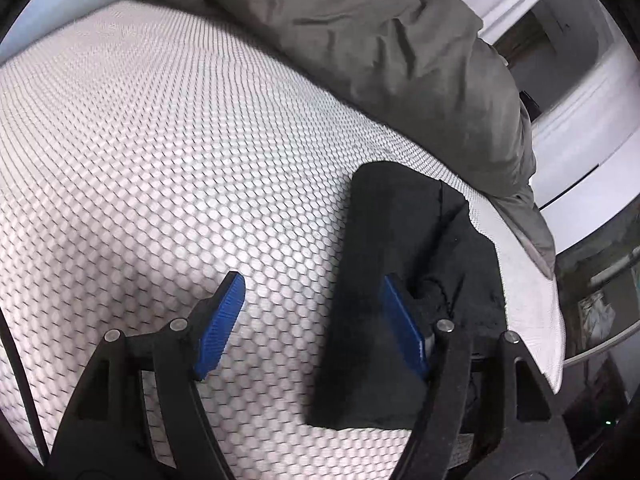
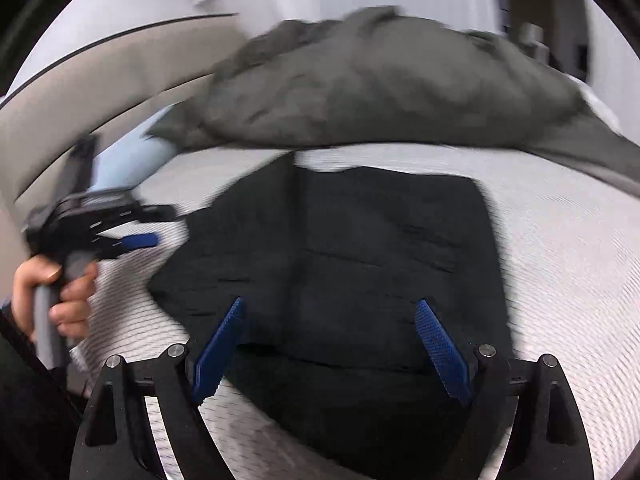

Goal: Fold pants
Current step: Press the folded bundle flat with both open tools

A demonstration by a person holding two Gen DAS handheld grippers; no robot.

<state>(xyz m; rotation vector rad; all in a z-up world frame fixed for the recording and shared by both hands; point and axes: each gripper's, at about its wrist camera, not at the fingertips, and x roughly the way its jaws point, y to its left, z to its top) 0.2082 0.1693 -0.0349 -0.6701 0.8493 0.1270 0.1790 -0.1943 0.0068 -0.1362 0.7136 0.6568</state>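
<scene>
Shown from both wrist cameras, the black pants (image 2: 340,264) lie as a flat, roughly rectangular slab on the white honeycomb-textured mattress (image 1: 140,140), with a crumpled grey duvet (image 2: 380,80) heaped along the far side of the bed. The right wrist view is motion-blurred, so seams and edges of the cloth read only roughly. Creases run across the slab from left to right, and its long axis appears to run from near to far in that view.

The right gripper (image 2: 340,344) hangs directly above the near part of the pants, jaws spread wide, with nothing pinched between its blue pads (image 2: 440,344). The left gripper (image 1: 316,320) is also spread apart and holds nothing: its left pad is over bare mattress, its right pad over the dark cloth, so the pants' left edge lies between the two. In the right wrist view that same left gripper, carried by a hand (image 2: 52,292), sits just off the pants' left edge, pointing toward the cloth.

The relation that governs the next move: the garment lies straight ahead of and below the right gripper, and to the right of the left one. The right hand therefore seems the nearer to the bulk of the cloth, while the left is placed to take the left edge. Judged from the compact shape, at least one fold is done; whether another is needed cannot be told.
</scene>
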